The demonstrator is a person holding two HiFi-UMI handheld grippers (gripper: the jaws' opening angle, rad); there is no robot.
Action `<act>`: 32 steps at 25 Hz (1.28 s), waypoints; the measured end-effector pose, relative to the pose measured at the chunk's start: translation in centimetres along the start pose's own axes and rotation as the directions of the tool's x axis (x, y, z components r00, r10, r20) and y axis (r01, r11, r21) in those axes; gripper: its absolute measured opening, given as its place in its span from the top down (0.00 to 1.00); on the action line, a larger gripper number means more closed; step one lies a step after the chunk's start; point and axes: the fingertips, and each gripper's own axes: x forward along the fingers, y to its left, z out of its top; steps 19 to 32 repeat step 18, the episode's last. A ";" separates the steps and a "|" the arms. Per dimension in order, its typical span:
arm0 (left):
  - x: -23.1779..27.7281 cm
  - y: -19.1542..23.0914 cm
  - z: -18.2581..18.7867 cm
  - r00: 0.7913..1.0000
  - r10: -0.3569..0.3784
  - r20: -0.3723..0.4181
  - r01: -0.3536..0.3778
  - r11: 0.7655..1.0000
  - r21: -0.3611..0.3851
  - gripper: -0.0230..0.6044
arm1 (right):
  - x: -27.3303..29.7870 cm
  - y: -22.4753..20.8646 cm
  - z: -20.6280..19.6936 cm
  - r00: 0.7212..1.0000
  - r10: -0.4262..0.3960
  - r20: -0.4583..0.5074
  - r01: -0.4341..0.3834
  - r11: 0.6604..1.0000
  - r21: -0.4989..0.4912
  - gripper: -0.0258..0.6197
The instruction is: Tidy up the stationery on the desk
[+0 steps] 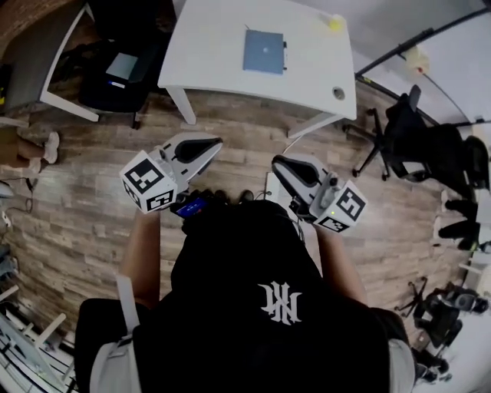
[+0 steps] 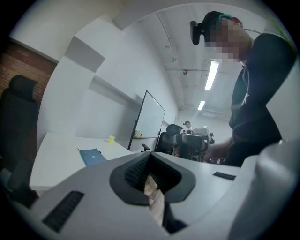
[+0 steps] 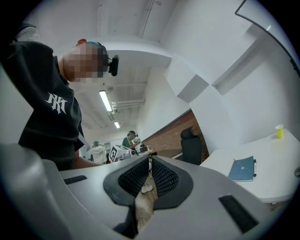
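Clearly both are clenched on nothing: left tongs and right tongs hang well apart from the blue notebook, which lies flat on the white tabletop. A dark pen sits just beside the notebook's right edge, with a yellow cup farther right. The notebook looks light, thin and bendy, so an edge pinch suits it; the pen seems slick and apt to roll, so mid-barrel.
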 end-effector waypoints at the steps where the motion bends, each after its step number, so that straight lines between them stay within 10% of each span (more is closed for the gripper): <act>1: 0.2 0.0 -0.2 1.000 0.005 0.009 -0.005 1.000 -0.012 0.96 | 0.0 -0.2 -0.1 1.000 0.001 -0.013 -0.001 1.000 -0.012 0.89; 32: 4.6 -2.7 -0.8 0.998 0.064 0.009 -0.064 0.998 0.005 0.96 | -4.2 -2.6 -0.6 0.999 0.029 -0.015 -0.028 0.998 0.047 0.88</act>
